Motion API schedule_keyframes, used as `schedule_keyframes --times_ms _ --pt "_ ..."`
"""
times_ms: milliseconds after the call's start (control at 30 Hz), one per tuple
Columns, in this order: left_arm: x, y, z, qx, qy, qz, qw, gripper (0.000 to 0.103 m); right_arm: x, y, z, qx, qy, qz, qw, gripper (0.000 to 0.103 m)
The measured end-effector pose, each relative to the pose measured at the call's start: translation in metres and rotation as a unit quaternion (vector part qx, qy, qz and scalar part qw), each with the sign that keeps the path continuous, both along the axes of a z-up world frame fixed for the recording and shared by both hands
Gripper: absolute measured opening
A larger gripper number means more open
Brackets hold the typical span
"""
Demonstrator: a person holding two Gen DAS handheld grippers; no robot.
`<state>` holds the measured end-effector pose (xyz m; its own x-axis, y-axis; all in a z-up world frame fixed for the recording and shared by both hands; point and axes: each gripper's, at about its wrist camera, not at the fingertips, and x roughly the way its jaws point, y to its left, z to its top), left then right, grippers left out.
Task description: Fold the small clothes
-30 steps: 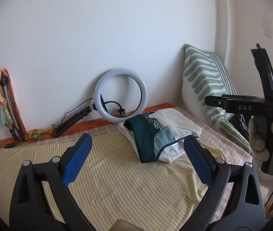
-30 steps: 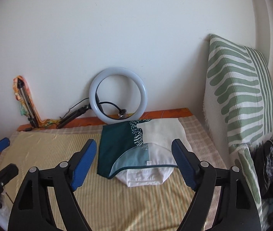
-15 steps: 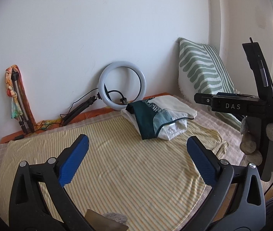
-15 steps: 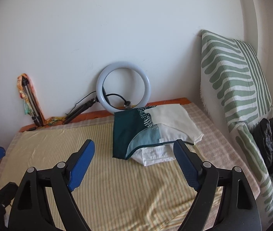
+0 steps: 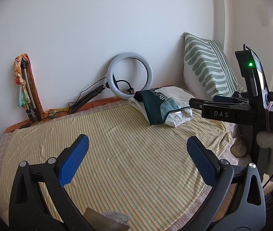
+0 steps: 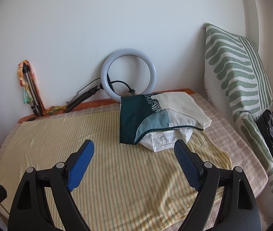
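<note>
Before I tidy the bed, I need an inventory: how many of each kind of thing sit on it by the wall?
Folded garments, stacked: 2 (patterned green one, white one)
Ring lights: 1
Tripods: 1
Striped pillows: 1
Total: 5

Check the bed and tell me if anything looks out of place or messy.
Nothing is spilled or damaged. The folded clothes sit stacked near the ring light, though the white piece at the bottom pokes out unevenly. The striped sheet is rumpled at its right corner. Both grippers are open and empty.
</note>
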<state>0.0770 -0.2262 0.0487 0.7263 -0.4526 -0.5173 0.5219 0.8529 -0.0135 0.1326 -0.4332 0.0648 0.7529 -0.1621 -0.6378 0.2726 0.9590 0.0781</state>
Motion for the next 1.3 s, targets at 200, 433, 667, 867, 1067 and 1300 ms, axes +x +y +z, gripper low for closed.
schedule_keyframes --times_ms 200,433,667,867,1067,1300 --pt "0.0 0.003 -0.005 0.007 0.001 0.003 1.0 0.103 -0.001 0.005 -0.008 -0.012 -0.001 -0.003 1.0 0.085" --pt "-0.002 0.004 -0.01 0.016 0.002 0.001 0.9999 0.103 -0.003 0.002 -0.014 -0.003 -0.003 -0.012 1.0 0.085" --pt "-0.003 0.004 -0.008 0.018 -0.002 0.001 0.9998 0.103 0.0 0.005 -0.02 -0.002 0.005 -0.01 1.0 0.085" --pt "-0.005 0.005 -0.007 0.017 -0.005 0.002 0.9998 0.103 0.001 0.01 -0.019 -0.009 0.005 -0.006 1.0 0.085" --pt "-0.006 0.008 -0.006 0.019 -0.007 0.004 0.9998 0.103 0.001 0.01 -0.019 -0.007 0.005 -0.006 1.0 0.086" --pt "-0.006 0.008 -0.006 0.019 -0.006 0.003 0.9998 0.103 0.001 0.012 -0.02 -0.005 0.005 -0.005 1.0 0.086"
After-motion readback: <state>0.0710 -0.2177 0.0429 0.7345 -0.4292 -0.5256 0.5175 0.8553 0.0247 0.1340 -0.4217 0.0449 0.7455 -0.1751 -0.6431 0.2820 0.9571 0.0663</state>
